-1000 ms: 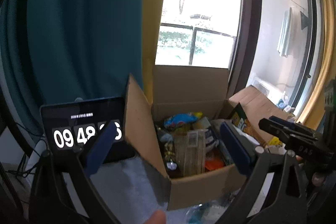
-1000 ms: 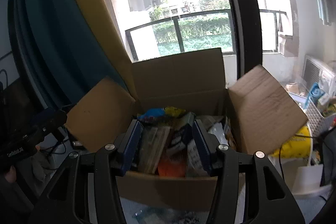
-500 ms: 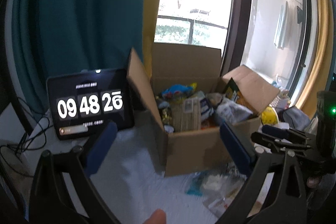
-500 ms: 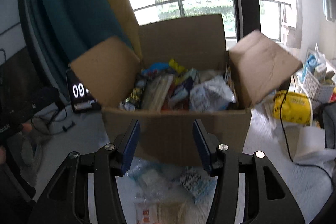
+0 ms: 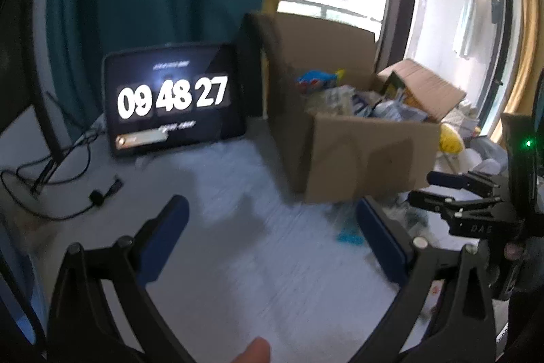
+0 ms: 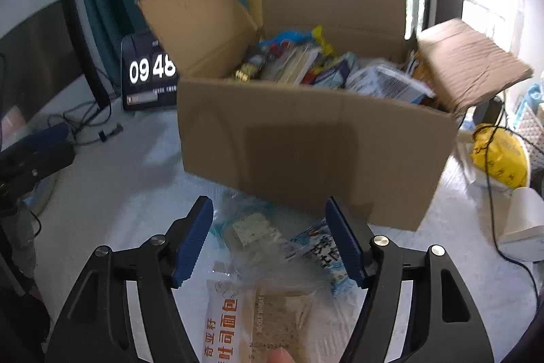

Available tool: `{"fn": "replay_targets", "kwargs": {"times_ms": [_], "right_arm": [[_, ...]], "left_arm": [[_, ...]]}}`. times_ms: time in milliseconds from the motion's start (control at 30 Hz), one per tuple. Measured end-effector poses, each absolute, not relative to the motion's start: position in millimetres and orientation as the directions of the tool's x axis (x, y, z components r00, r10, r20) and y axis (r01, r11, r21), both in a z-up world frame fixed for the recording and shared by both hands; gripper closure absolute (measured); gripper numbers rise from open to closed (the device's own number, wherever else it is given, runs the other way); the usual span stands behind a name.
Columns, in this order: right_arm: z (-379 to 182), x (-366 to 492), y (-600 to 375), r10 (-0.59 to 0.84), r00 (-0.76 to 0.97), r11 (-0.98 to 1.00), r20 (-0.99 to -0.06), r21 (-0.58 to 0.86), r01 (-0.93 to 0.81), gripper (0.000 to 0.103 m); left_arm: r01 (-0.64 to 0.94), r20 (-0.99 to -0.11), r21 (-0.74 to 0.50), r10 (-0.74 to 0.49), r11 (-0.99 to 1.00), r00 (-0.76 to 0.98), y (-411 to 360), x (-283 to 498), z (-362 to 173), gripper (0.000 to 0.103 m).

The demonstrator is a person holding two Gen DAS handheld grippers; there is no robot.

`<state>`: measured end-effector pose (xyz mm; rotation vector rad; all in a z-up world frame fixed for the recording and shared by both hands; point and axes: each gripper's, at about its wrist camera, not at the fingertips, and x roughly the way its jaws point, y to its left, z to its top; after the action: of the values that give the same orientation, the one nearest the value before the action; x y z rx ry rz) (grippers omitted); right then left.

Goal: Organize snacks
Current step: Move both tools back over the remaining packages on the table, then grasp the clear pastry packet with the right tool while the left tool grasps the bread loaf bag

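My right gripper [image 6: 270, 235] had just been opening, nothing gripped; bread packet [image 6: 258, 312] lay at 6 o'clock, long axis 12–6. Left gripper [image 5: 272, 244] gaped empty.

Cardboard box [image 6: 316, 155] blocks ahead, bare table [image 5: 238, 261] left

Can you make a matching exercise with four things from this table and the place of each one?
Things:
1. tablet clock
2. cardboard box
3. bread packet
4. yellow bag

Places:
A. right of the box
B. nearest, between the right tool's open fingers
C. left of the box, against the curtain
D. middle of the table, full of snacks

Pairs: 1-C, 2-D, 3-B, 4-A
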<state>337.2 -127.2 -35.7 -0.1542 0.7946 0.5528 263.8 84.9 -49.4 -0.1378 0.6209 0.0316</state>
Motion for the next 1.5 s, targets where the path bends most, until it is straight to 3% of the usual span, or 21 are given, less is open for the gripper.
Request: {"fn": "replay_targets", "kwargs": {"times_ms": [467,533,633,833,1133,1367,1500], "right_arm": [[-106.8,357.6,-78.8,0.3,0.401,0.816,-0.865,0.015,-0.578,0.031],[-107.2,356.4,-75.8,0.298,0.393,0.815,-0.87,0.017,-0.58,0.039],[-106.3,350.0,-72.9,0.297,0.397,0.809,-0.868,0.008,-0.588,0.043],[-87.3,315.4,-70.1,0.366,0.392,0.755,-0.844,0.023,-0.655,0.044],[-40.6,283.0,-123.1,0.462,0.478,0.78,-0.747,0.086,-0.62,0.044],[-48.1,268.7,-199.6,0.4,0.549,0.851,-0.734,0.075,-0.52,0.044],[-71.3,267.9,-228.6,0.284,0.592,0.893,-0.754,-0.017,-0.45,0.044]], "left_arm": [[-0.088,-0.642,-0.167,-0.041,0.982,0.766,113.8,247.0,-94.2,0.004],[-0.09,-0.638,-0.171,-0.041,0.981,0.769,114.2,246.3,-93.0,0.004],[-0.096,-0.638,-0.171,-0.036,0.981,0.77,114.4,246.2,-91.6,0.004],[-0.1,-0.64,-0.158,-0.025,0.982,0.768,107.7,243.6,-88.4,0.004],[-0.02,-0.656,-0.118,-0.063,0.993,0.752,57.9,243.1,-81.0,0.004],[0.072,-0.686,-0.079,-0.107,0.994,0.72,-2.0,248.3,-84.0,0.004],[0.109,-0.704,-0.077,-0.131,0.991,0.698,-30.6,253.2,-88.8,0.004]]}}
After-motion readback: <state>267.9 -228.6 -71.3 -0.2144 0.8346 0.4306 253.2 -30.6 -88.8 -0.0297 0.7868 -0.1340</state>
